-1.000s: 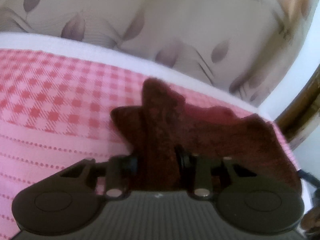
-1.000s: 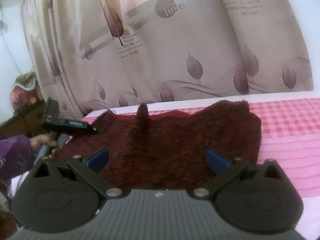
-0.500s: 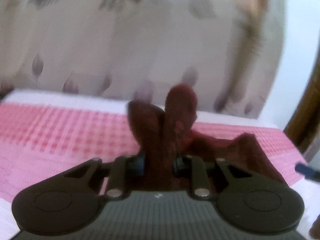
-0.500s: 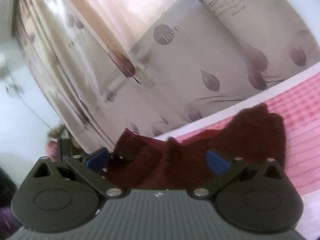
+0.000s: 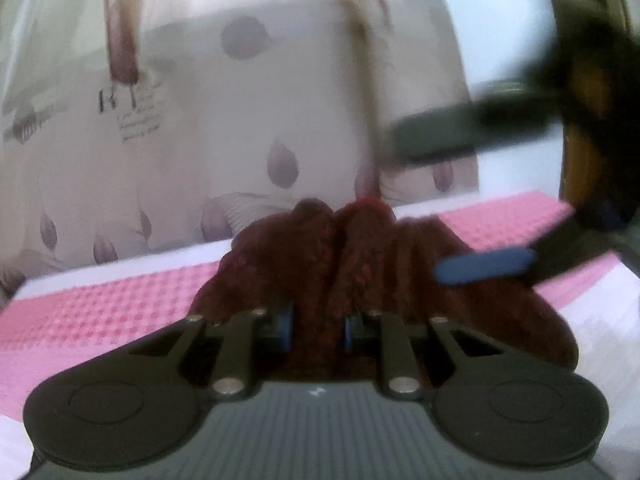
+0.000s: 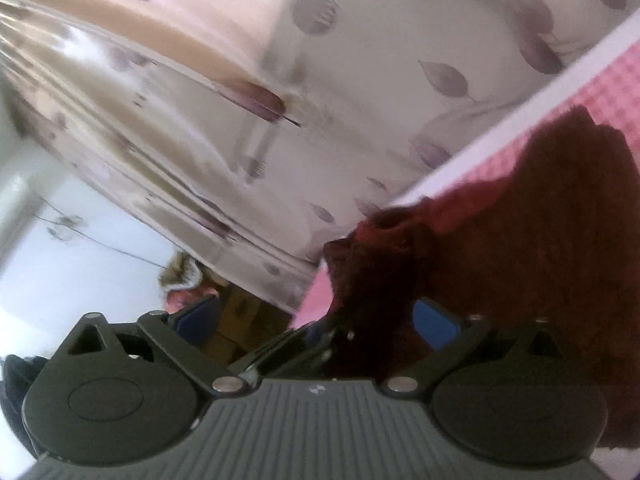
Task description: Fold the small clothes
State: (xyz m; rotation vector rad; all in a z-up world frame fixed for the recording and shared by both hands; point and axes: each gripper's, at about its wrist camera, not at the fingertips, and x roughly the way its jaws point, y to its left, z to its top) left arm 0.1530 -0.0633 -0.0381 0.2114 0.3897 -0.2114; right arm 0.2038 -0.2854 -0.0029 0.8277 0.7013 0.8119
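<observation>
Closest to you, your left gripper (image 5: 316, 326) is pinched narrow on a bunched fold of the dark red garment (image 5: 360, 264), the fabric rising in humps between and beyond its blue pads; that hold looks meant to carry one edge across the cloth for a fold. The rest of the garment drapes away from that pinch onto the pink checked bedcover (image 5: 104, 312), to the right of the grip and down toward the cover's near edge. Just past the garment, up and to the right of it, your right gripper (image 5: 486, 266) comes in blurred, one blue pad over the cloth. From its own camera, the right gripper (image 6: 316, 320) stands wide with nothing pressed between the pads: its right pad lies against the garment (image 6: 540, 240), its left pad hangs off the cloth over the room beside the bed. Left of the garment the bedcover lies open, room enough, I judge, to lay the fold down. Beyond the garment the cover ends at a white border (image 5: 132, 268), and a leaf-printed curtain (image 5: 240, 120) hangs close behind it, so keep your swing short of that far edge.
</observation>
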